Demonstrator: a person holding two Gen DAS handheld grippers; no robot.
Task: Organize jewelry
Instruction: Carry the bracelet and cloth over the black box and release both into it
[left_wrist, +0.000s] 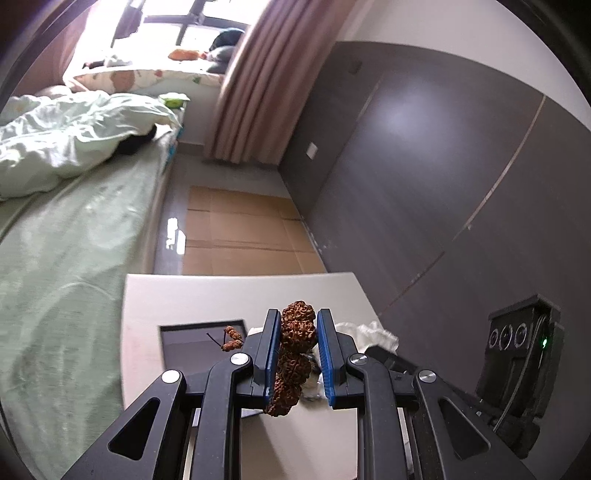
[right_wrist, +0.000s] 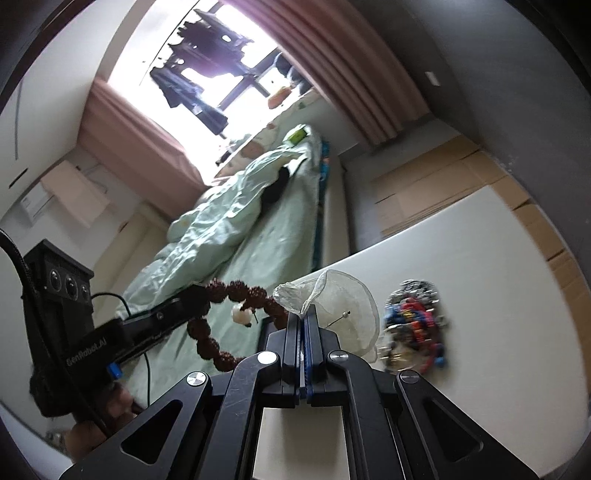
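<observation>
— Above the white table (right_wrist: 461, 258), why do we hold the bead bracelet (left_wrist: 297, 328) lifted?
— Left gripper (left_wrist: 298, 350) clamps it; right gripper (right_wrist: 303, 332), fully closed, pinches the sheer pouch (right_wrist: 343, 295) — for bagging, likely.

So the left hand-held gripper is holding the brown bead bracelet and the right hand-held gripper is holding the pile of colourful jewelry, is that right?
Not quite. The left hand-held gripper does hold the brown bead bracelet, but the right hand-held gripper is shut on a thin translucent bag, not the colourful jewelry. The right wrist view shows that pile lying on the white table, beside the bag.
</observation>
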